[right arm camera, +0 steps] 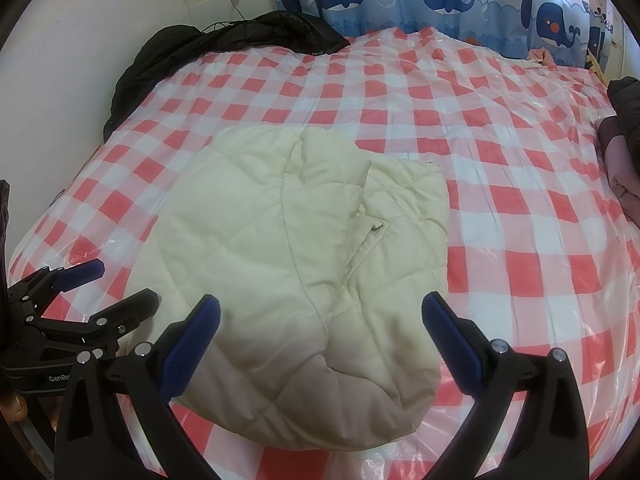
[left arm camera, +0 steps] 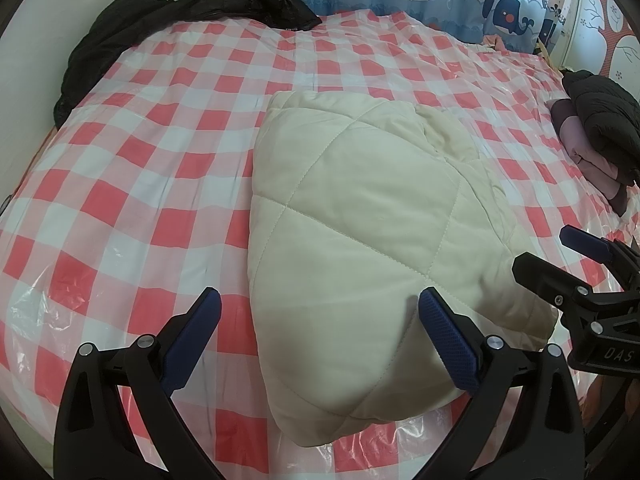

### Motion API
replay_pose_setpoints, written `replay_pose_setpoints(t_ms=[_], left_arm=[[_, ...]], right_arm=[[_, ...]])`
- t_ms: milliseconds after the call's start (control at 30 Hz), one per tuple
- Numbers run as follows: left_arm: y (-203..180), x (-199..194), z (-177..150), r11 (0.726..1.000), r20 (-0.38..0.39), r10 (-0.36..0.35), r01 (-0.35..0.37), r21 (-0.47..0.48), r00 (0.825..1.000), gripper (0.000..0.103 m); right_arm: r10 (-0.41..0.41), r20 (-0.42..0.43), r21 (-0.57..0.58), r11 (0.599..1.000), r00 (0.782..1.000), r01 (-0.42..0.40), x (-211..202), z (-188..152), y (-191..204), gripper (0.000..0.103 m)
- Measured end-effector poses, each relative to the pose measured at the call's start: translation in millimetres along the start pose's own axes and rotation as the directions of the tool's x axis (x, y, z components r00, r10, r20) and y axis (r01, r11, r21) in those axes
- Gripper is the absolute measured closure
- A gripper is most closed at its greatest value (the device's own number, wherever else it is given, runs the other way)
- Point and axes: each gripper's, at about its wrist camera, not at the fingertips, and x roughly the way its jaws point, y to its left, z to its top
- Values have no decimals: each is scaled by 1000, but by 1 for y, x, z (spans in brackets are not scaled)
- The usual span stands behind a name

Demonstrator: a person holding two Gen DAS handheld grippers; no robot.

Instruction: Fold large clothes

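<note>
We hold both grippers spread wide and empty above the near edge of the bed [left arm camera: 160, 128], where a cream quilted jacket [left arm camera: 360, 208] lies folded into a compact bundle on the red-and-white checked cover, near its front and middle. Our left gripper [left arm camera: 320, 308] hangs over the bundle's near left corner and our right gripper [right arm camera: 320, 312] over its near middle, each gripping nothing, which suggests to us that the fold is nearly done and the tools are placed for a final tuck or press. A black coat [right arm camera: 224, 44] sits well apart by the far wall, and folded clothes [left arm camera: 592, 132] wait at the right edge, likely a finished pile.
</note>
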Motion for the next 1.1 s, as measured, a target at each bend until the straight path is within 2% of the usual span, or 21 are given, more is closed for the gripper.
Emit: replay_pose_setpoints(t_ms=[567,900,1100], left_arm=[[2,7,-6,1000,-15,1,-1,-12,1000,8],[10,11,3,999,-22,-15,14,-34,1000,8],[12,11,5,999,-34,1,-3,-40,999,8]], right_arm=[[-1,-1,-1,1000,1000,1,0,0,0,7],[-1,-1,0,1000,1000,1,0,0,0,7],[2,-3,0,1000,1000,-2,0,0,-1,7]])
